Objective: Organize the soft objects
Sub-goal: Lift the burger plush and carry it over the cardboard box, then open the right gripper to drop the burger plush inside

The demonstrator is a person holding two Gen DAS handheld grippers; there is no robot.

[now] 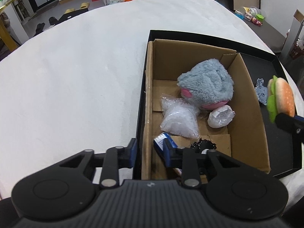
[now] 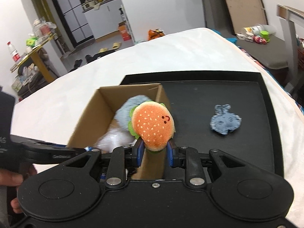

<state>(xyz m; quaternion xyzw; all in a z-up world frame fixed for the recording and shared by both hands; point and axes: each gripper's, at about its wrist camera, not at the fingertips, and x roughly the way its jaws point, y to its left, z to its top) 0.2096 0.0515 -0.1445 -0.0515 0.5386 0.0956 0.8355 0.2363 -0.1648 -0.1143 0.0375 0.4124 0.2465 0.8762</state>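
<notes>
orange sesame-dotted plush burger (image 2: 153,126) (green-frilled)

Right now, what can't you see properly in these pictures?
- Blue-and-white thing, left wrist view: partly hidden behind the left gripper.
- Inside the cardboard box, right wrist view: blurred, and covered by the burger toy.
- Shelf items, right wrist view: too small.

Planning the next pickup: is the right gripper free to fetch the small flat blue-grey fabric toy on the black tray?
Probably not yet. The right gripper is shut on the plush hamburger. The blue-grey fabric toy lies uncovered on the black tray, so the way looks clear once the hamburger is released.
</notes>
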